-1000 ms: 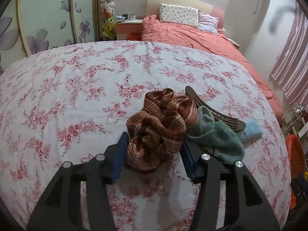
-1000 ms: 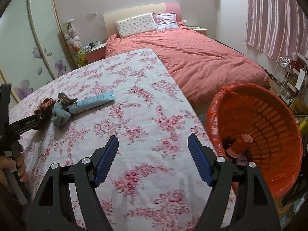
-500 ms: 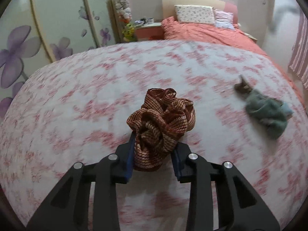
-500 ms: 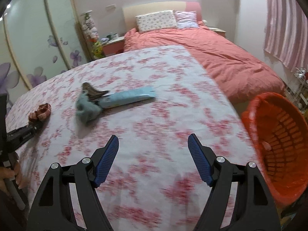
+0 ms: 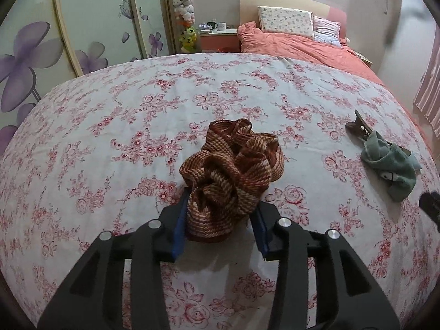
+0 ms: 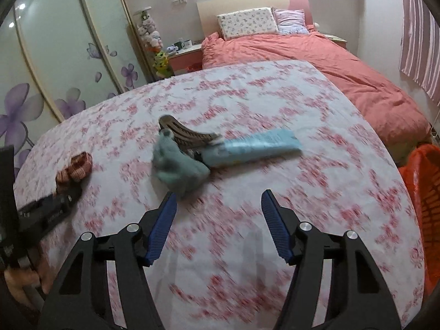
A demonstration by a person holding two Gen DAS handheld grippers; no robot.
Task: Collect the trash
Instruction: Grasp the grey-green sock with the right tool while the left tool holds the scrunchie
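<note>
Since one second ago, both grippers have swung left: the basket (image 6: 425, 206), then large in the right wrist view, now shows only as an orange edge at the far right, and the sock (image 6: 177, 169) has come close ahead of the right gripper (image 6: 217, 224).

Largest first. Table (image 5: 110, 126) with floral cloth fills both views. Only the right view shows the basket, standing off the table's right edge, its contents out of sight. Only the right view shows the tube (image 6: 255, 148), pale blue, lying flat with one end touching the sock; in the left view it is hidden behind the sock (image 5: 390, 166). Scarf (image 5: 233, 176), brown striped, bunched, sits between the left gripper (image 5: 220, 228) pads, which are pressed narrow on its lower part; whether it is off the cloth cannot be told. The right view shows the same scarf (image 6: 74, 167) far left, at the tip of the left gripper (image 6: 49, 211). Clip (image 5: 359, 129), dark, lies touching the sock's far side in both views.

Right gripper stands wide, holding nothing, its left pad just beside the sock. The right view is motion-blurred.
</note>
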